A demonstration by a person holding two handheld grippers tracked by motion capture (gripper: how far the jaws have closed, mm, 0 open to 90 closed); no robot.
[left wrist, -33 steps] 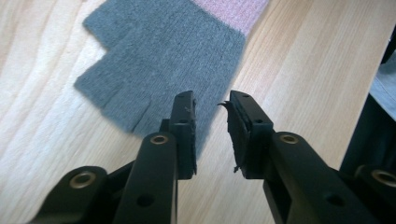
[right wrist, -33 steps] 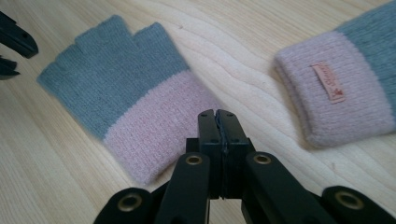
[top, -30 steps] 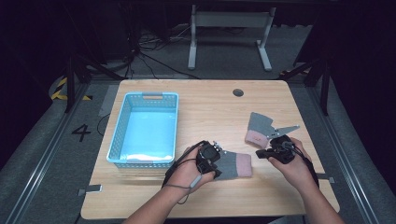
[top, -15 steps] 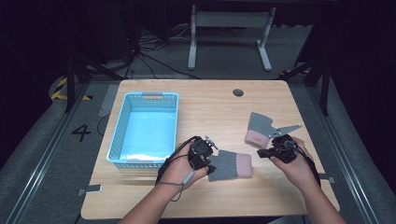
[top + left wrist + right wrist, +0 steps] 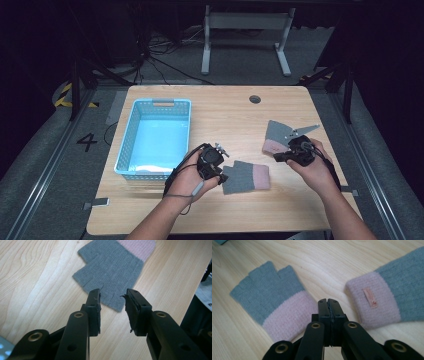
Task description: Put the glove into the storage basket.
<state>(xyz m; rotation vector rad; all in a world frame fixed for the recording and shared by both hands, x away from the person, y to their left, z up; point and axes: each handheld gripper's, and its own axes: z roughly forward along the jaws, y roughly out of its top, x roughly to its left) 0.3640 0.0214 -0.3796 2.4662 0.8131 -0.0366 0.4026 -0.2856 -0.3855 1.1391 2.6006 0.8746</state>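
Two gloves on the wooden surface (image 5: 230, 115), both grey with a pink cuff. Near glove (image 5: 246, 175) flat between the two hands, cuff toward the right claw, fingertip end toward the left claw. Far glove (image 5: 276, 137) just beyond the right claw, well apart from the left one.

Left claw (image 5: 221, 176) held just at the grey end of the near glove. From the left gripper view: left claw (image 5: 113, 308) parted, jaws lately widening, nothing pinched between them; near glove (image 5: 112, 272) lying just ahead of the tips, its lower corner showing in the gap, pads clear of the cloth.

Right claw (image 5: 278, 157) between the two cuffs. From the right gripper view: right claw (image 5: 328, 302) pressed fully together, empty, tips hovering over bare wood; near glove (image 5: 272, 300) to one side, far glove (image 5: 387, 293) to the other, neither touched.

Seen from the right gripper view and not from above: small pink label on the far glove's cuff, plus the stubby finger ends of the near glove. Seen from the high view and not from either claw camera: whole blue basket (image 5: 129, 145) at the left of the surface, near the left hand.

Count: two gloves, two claws, one basket.
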